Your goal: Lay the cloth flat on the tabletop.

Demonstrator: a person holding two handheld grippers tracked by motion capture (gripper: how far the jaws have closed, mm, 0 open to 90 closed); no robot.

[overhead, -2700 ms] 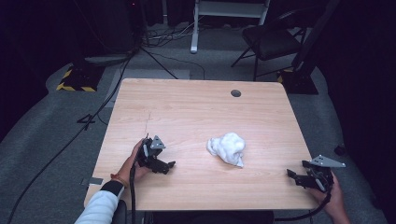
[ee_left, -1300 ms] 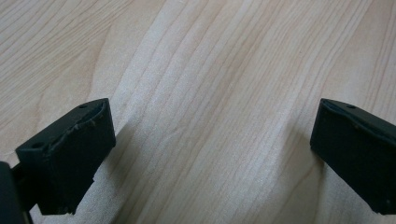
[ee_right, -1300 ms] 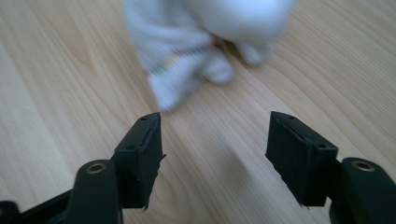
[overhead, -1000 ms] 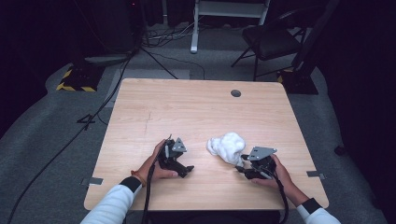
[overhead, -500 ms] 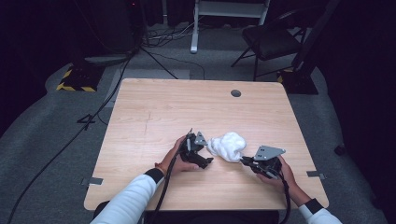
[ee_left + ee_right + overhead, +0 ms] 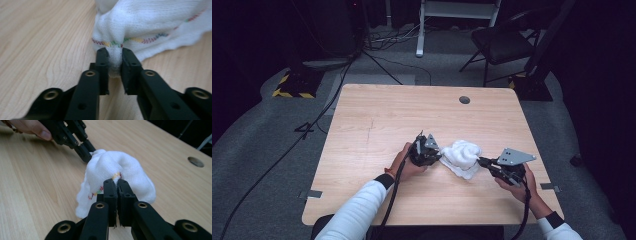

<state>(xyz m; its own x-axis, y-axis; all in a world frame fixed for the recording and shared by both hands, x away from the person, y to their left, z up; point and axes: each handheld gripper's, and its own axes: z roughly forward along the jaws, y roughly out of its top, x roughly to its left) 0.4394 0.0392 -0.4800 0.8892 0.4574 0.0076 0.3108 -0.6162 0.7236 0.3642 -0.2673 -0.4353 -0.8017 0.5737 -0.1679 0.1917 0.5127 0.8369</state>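
Note:
A crumpled white cloth (image 6: 462, 156) with a multicoloured stitched hem lies on the wooden table (image 6: 377, 120), right of centre near the front. My left gripper (image 6: 439, 156) meets the cloth's left side; its jaws have just been closing and now pinch a fold of the cloth (image 6: 113, 58). From the right, my right gripper (image 6: 480, 161) holds the hem; its jaws have also just closed on the cloth (image 6: 117, 167). The left gripper (image 6: 86, 155) shows beyond the cloth in the right gripper view, with a hand (image 6: 27, 127) behind it.
A round cable hole (image 6: 464, 99) sits near the table's far edge. Beyond the table stand a dark chair (image 6: 507, 45), a white stand (image 6: 457, 15) and cables on the grey floor. Tape marks (image 6: 314, 193) lie on the floor by the front corners.
Both hands moved in toward the cloth from left and right. The left gripper reached the cloth's left side and both grippers' jaws closed onto it.

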